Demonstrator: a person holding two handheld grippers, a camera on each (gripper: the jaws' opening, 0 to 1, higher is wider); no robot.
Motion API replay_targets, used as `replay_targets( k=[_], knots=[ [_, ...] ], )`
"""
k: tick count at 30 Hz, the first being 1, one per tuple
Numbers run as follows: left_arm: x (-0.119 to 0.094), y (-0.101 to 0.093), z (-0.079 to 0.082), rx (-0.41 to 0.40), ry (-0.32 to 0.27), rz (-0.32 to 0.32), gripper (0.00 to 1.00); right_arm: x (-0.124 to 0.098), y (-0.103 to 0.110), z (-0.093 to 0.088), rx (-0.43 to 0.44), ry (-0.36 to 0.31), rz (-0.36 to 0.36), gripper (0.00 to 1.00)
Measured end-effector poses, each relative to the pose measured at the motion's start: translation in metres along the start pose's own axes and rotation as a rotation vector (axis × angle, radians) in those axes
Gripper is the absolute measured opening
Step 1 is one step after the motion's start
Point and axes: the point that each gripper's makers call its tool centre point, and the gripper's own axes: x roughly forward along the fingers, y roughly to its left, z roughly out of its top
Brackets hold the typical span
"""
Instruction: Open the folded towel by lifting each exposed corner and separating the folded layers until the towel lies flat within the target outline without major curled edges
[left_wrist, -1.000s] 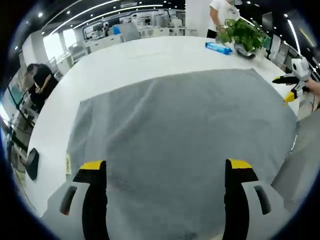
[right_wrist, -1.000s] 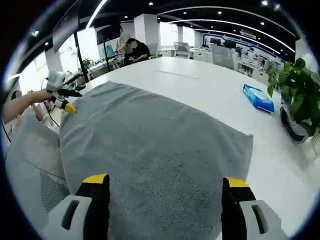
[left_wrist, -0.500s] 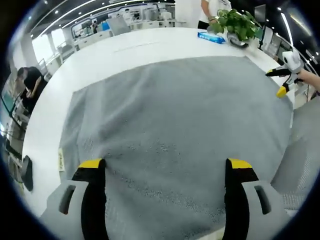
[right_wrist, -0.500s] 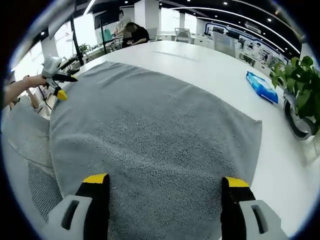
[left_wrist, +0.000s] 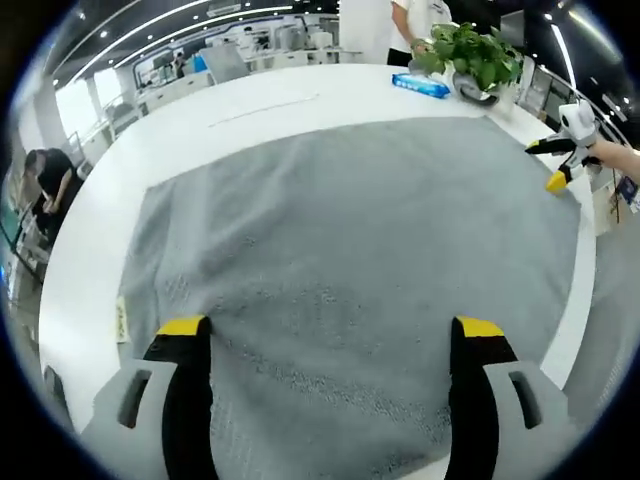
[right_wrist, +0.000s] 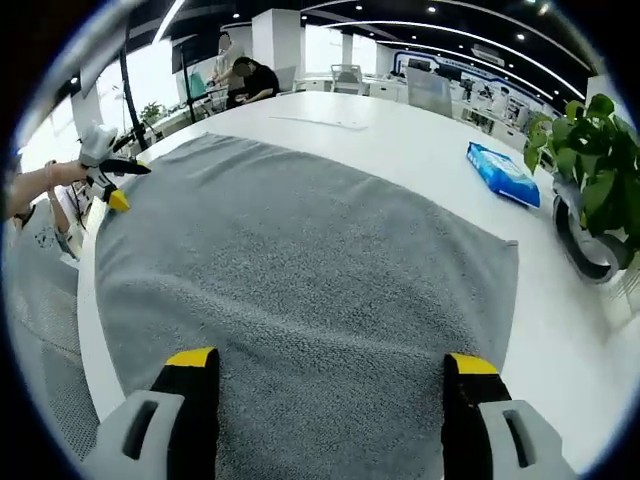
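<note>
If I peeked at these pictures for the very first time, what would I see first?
A big grey towel spread open across a white table would catch your eye first. Next come the yellow-tipped tools: the left tool and the right tool both hover open above the towel's near edge. In the right gripper view, a leafy green plant and a blue packet sit on the table beyond the towel's far corner.

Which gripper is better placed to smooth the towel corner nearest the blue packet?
Probably the right gripper. In its view that towel corner lies just ahead, near the blue packet. The left gripper faces it across the whole towel.
</note>
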Motion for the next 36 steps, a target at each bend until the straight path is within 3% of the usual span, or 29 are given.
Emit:
replay_targets(
  k=[10, 24, 26, 29, 32, 36],
  knots=[
    [0.018, 0.004, 0.021, -0.008, -0.030, 0.004, 1.00, 0.012, -0.026, 0.016, 0.007, -0.016, -0.005, 0.94],
    [0.023, 0.008, 0.028, -0.030, -0.064, 0.020, 0.99, 0.013, -0.029, 0.022, -0.006, -0.028, 0.017, 0.94],
    [0.021, 0.007, 0.027, -0.037, -0.070, 0.030, 0.99, 0.008, -0.029, 0.023, 0.031, -0.043, 0.018, 0.97],
    [0.009, 0.007, 0.030, -0.021, -0.133, 0.066, 0.99, -0.013, -0.028, 0.043, 0.037, -0.160, -0.027, 1.00],
    [-0.013, -0.001, 0.029, -0.031, -0.187, 0.091, 0.99, -0.042, -0.020, 0.055, -0.028, -0.244, -0.072, 1.00],
    [-0.048, -0.013, 0.034, -0.093, -0.288, 0.113, 0.99, -0.076, 0.002, 0.056, -0.021, -0.299, -0.067, 1.00]
  ],
)
